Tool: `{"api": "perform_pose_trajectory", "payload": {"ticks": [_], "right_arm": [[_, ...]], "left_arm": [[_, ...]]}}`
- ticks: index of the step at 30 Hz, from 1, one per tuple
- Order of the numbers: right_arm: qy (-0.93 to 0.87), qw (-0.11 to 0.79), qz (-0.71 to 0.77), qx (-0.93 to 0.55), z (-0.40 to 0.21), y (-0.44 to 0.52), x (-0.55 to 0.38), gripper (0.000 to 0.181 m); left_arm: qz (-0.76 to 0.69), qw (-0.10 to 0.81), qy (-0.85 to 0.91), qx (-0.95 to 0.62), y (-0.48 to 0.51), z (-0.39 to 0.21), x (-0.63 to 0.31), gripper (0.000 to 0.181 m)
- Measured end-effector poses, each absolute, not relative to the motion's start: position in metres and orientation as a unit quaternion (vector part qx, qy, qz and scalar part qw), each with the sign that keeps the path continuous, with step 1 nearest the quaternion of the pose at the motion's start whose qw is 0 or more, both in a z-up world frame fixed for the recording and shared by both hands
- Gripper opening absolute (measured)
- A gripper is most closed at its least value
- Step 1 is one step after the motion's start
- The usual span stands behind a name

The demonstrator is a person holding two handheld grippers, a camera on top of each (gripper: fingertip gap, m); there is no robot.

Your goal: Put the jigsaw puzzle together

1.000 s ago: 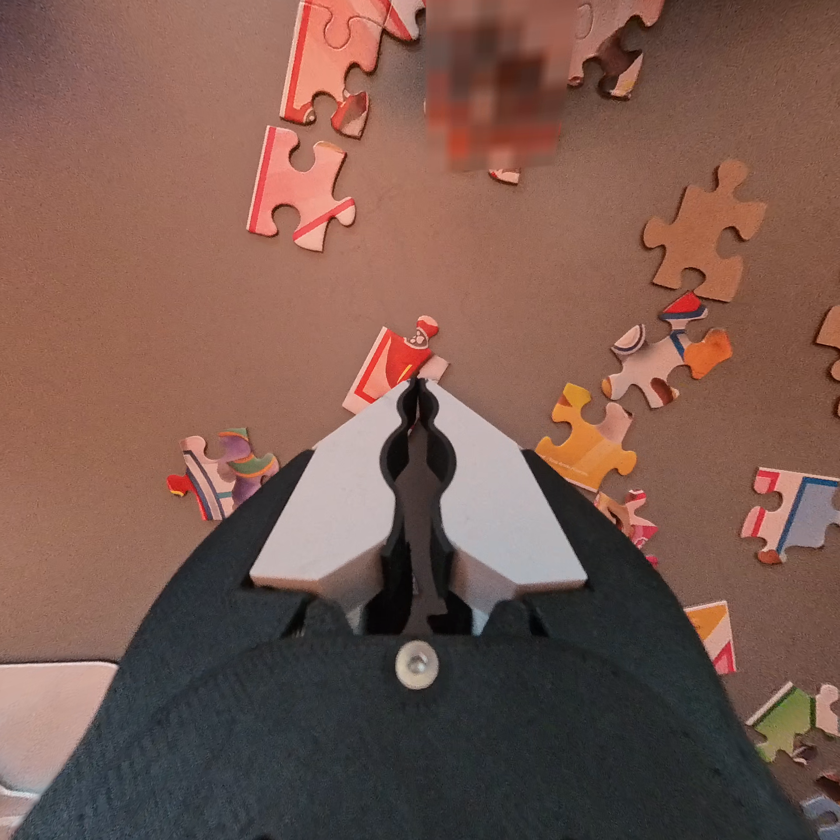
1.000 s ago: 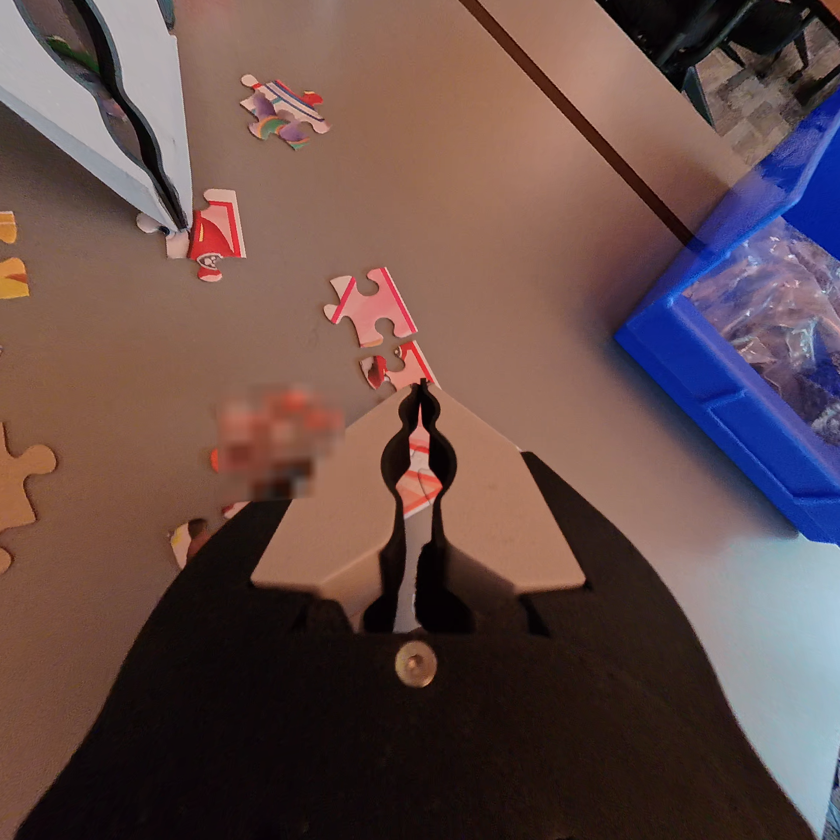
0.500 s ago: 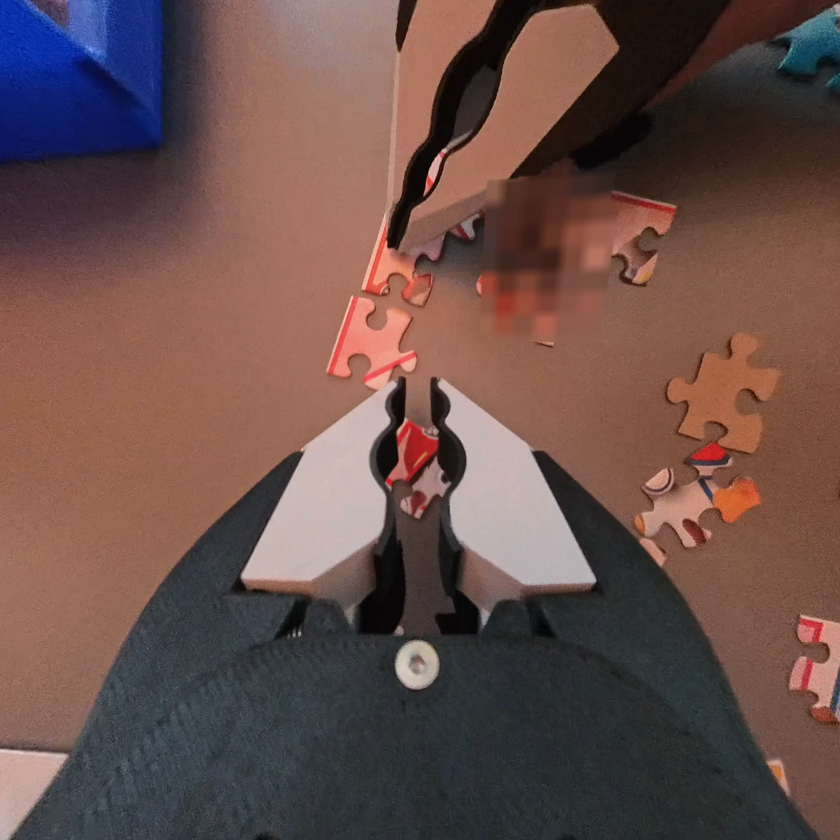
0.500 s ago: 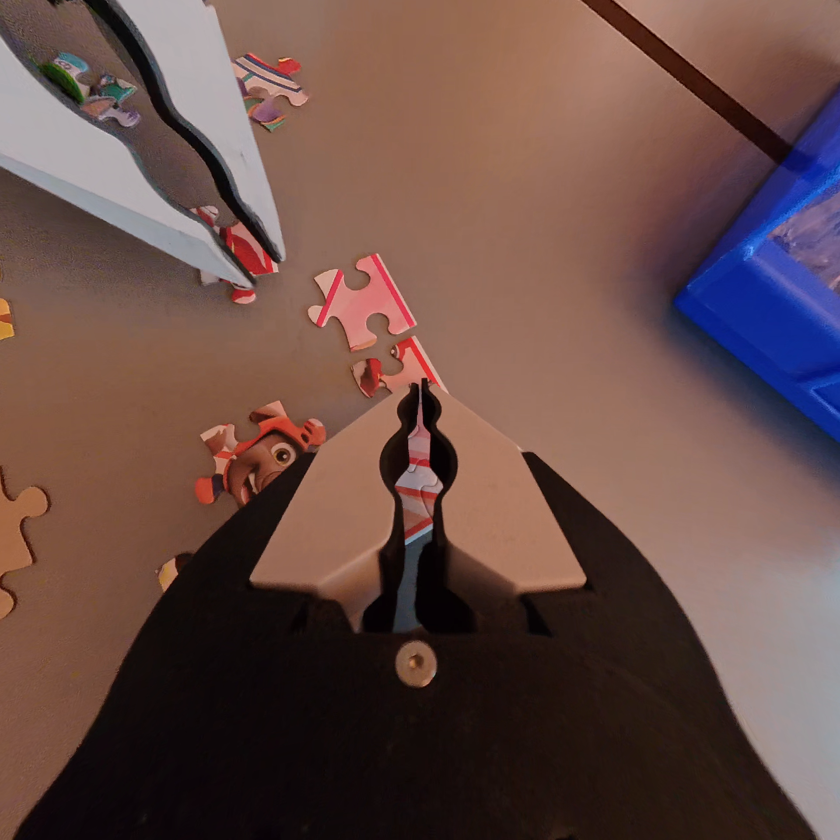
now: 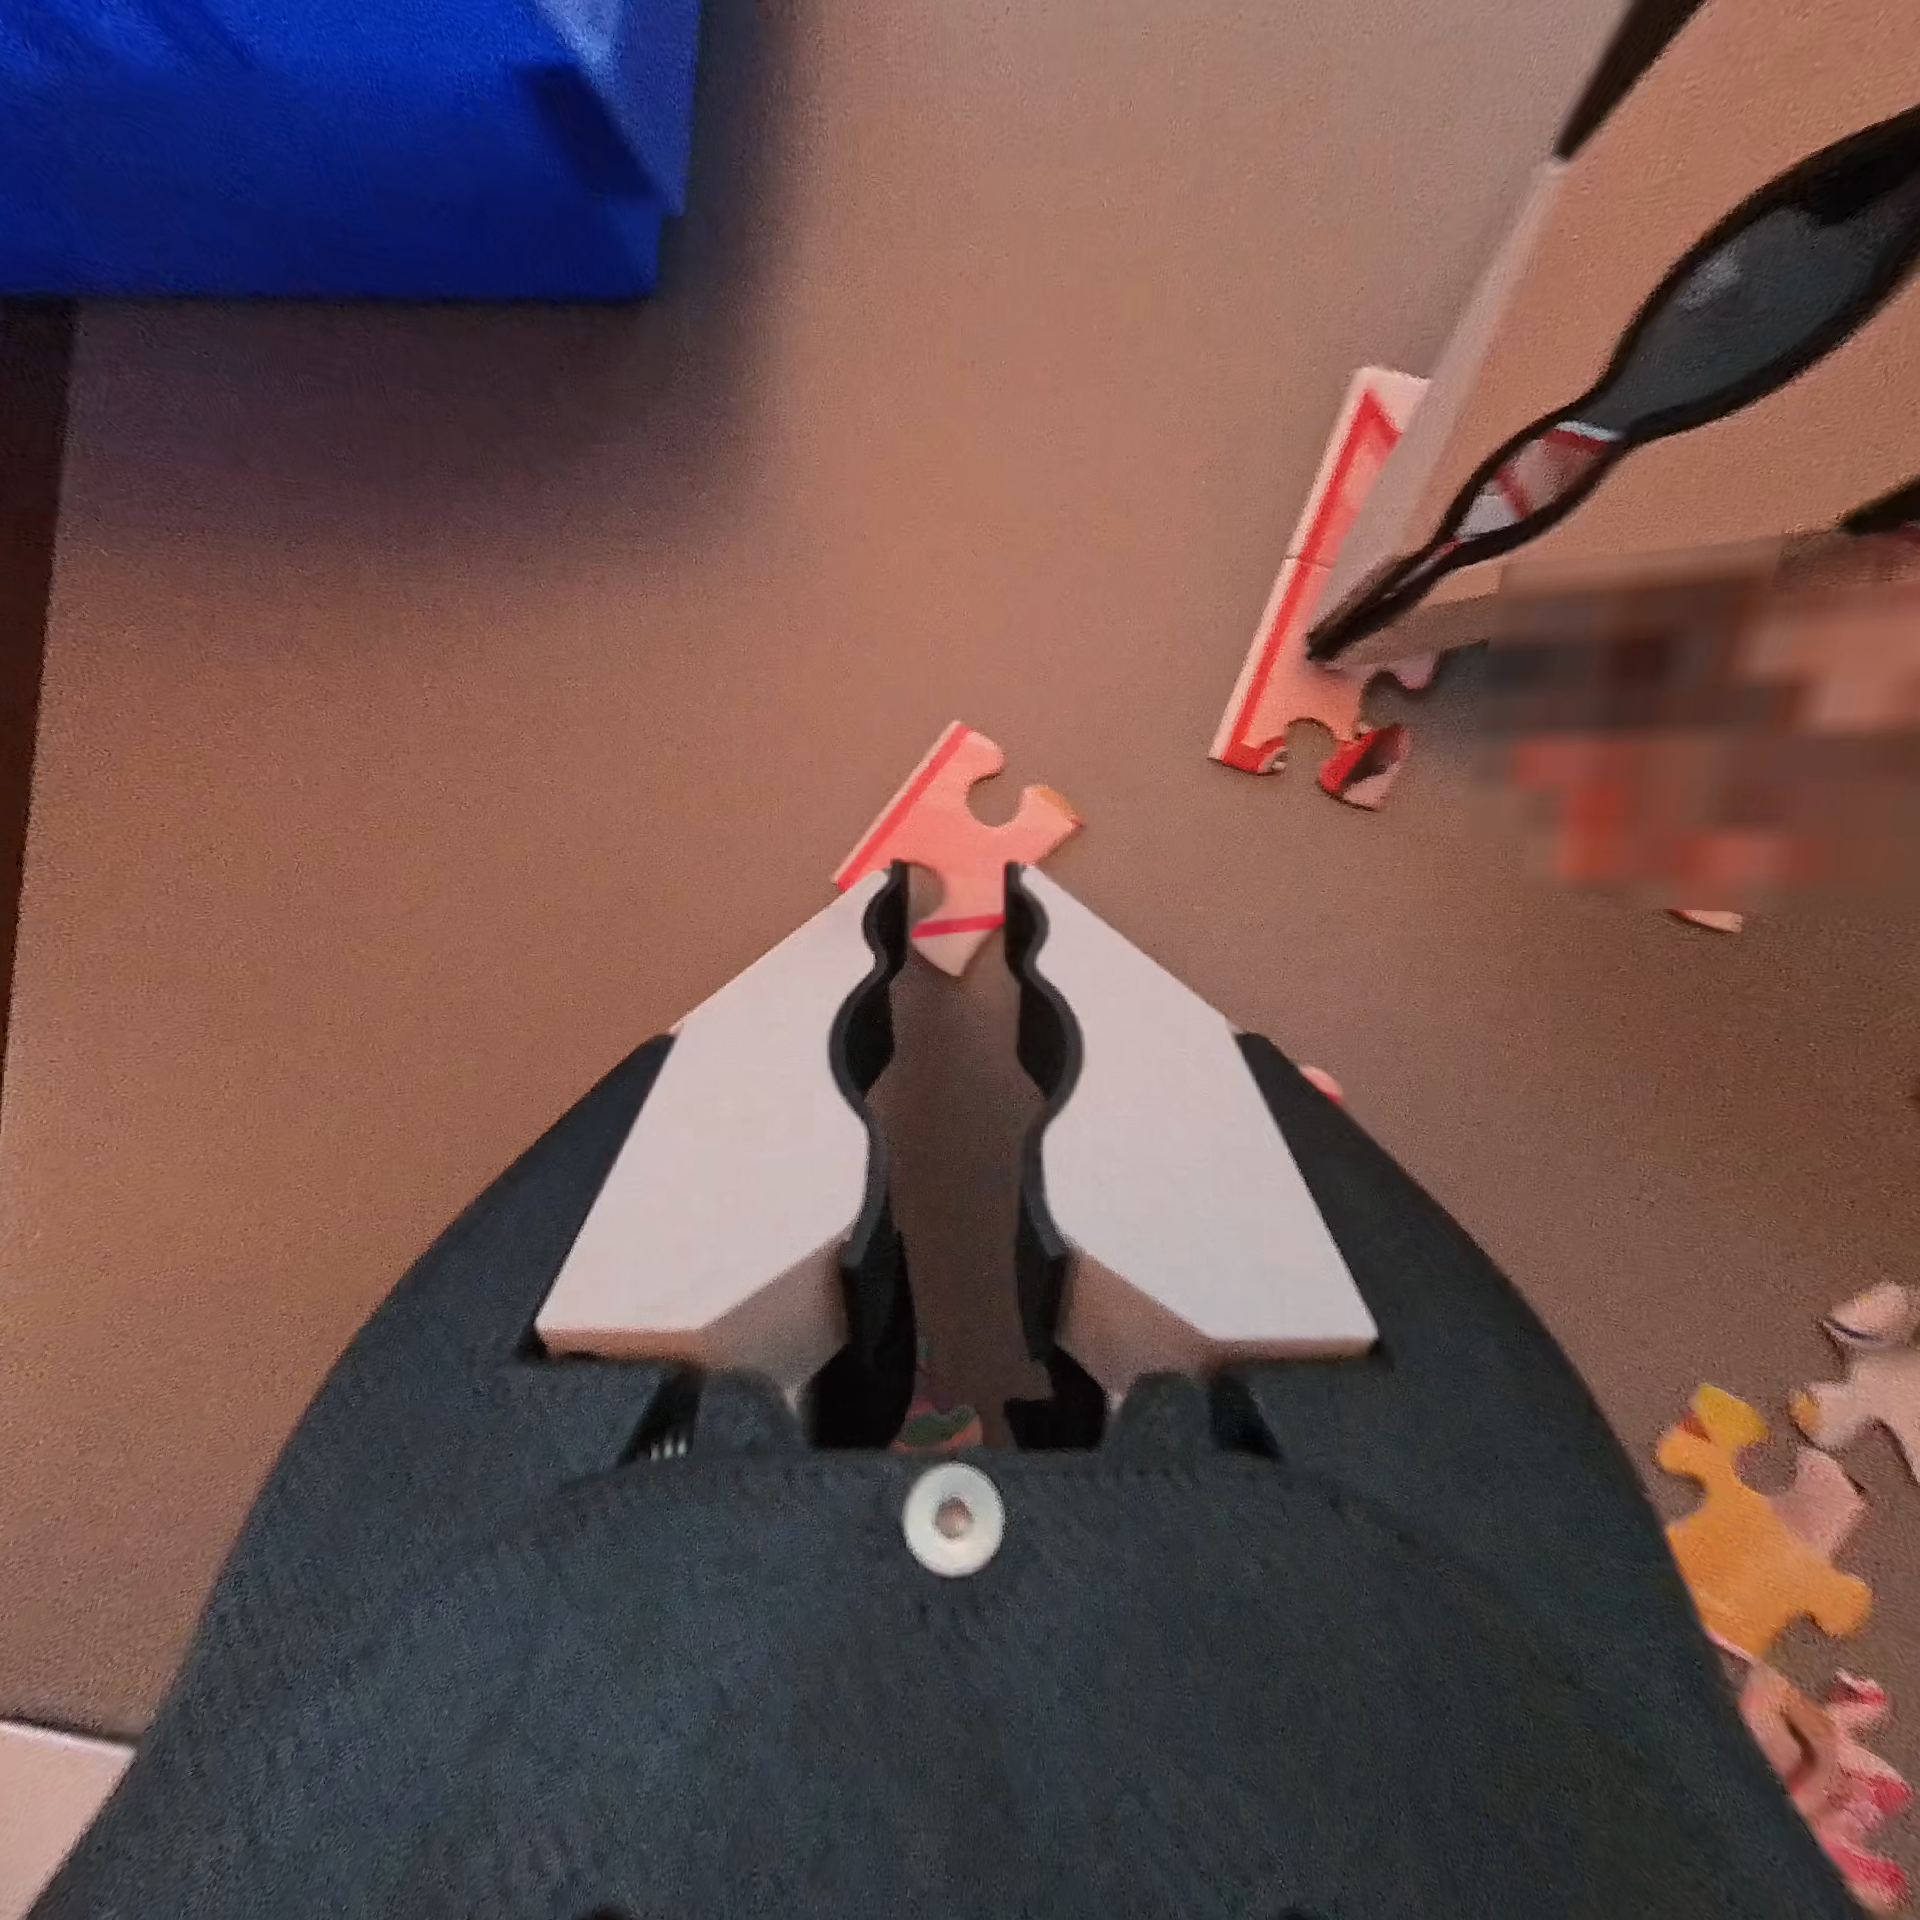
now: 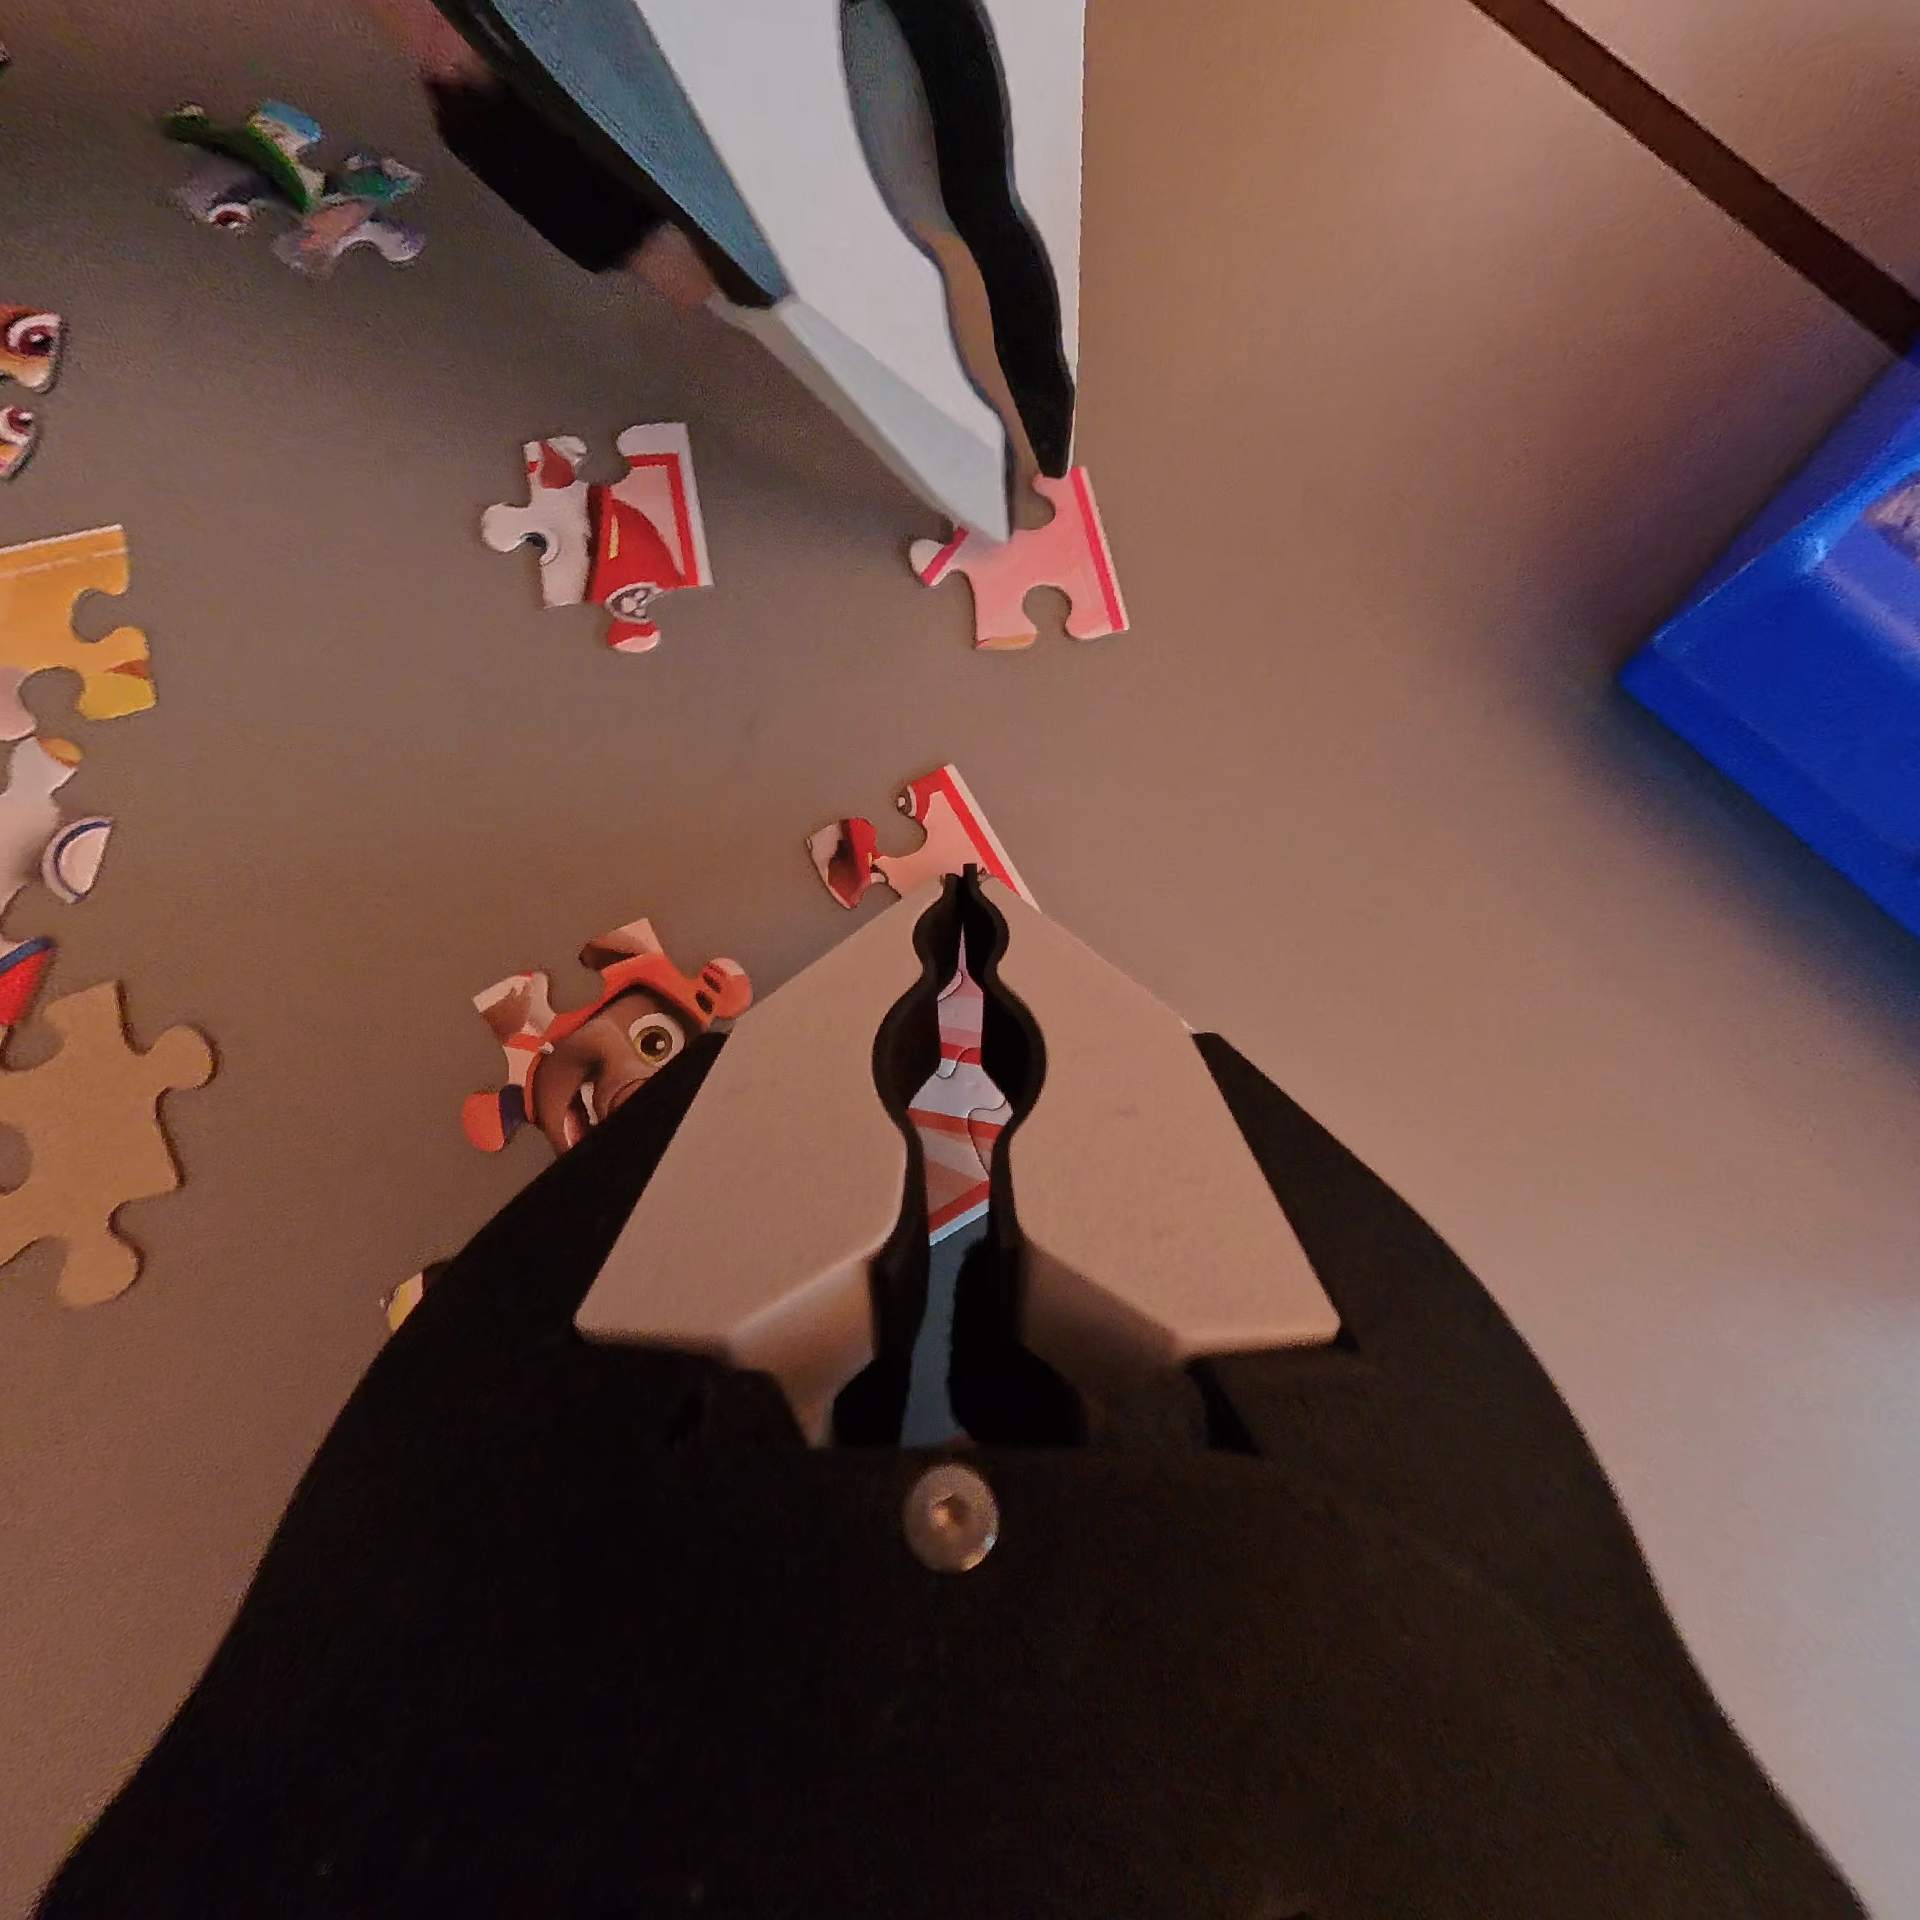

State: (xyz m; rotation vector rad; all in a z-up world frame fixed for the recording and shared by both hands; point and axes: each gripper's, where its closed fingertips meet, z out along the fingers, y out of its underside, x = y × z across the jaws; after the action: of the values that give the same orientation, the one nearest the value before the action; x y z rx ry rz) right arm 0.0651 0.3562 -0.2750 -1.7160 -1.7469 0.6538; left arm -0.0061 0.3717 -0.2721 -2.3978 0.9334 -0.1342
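**Inspector A:** Currently, where is the left gripper standing?

**Inspector B:** Its pale fingers are standing apart over the brown desk, straddling a flat pink cardboard jigsaw piece with a red border stripe. In the right wrist view the tips are touching that piece's near edge. Nothing is being gripped yet.

**Inspector A:** And the right gripper?

**Inspector B:** Its fingers are pressed together. They are resting on a joined strip of pink-and-white striped border pieces, apparently pinning it to the desk. Whether anything is clamped between the tips, I cannot tell.

**Inspector A:** Handling assessment?

**Inspector B:** I am judging the piece light, thin and fairly stiff. Lying flat, it is offering little edge to pinch and is likely to slide on the smooth desk. Taking it across the straight bordered side and the opposite edge, clear of the knobs, seems soundest. Knobs could bend under a hard squeeze.

**Inspector A:** Surroundings?

**Inspector B:** A red-and-white picture piece, a yellow piece and a blue plastic bin are lying well clear.
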Motion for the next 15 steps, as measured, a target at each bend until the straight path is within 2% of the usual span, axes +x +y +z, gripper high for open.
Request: {"api": "perform_pose_trajectory", "payload": {"ticks": [4,6,15], "right_arm": [[-0.669,0.279,0.258,-0.639,-0.275,0.347,0.070,0.000],[-0.673,0.278,0.256,-0.636,-0.275,0.345,0.070,0.000],[-0.680,0.282,0.256,-0.627,-0.275,0.340,0.069,0.000]], "left_arm": [[-0.092,0.203,0.422,-0.879,0.311,-0.271,0.008,0.044],[-0.082,0.154,0.449,-0.876,0.287,-0.281,-0.001,0.049],[-0.074,0.156,0.464,-0.869,0.289,-0.280,-0.004,0.032]]}}
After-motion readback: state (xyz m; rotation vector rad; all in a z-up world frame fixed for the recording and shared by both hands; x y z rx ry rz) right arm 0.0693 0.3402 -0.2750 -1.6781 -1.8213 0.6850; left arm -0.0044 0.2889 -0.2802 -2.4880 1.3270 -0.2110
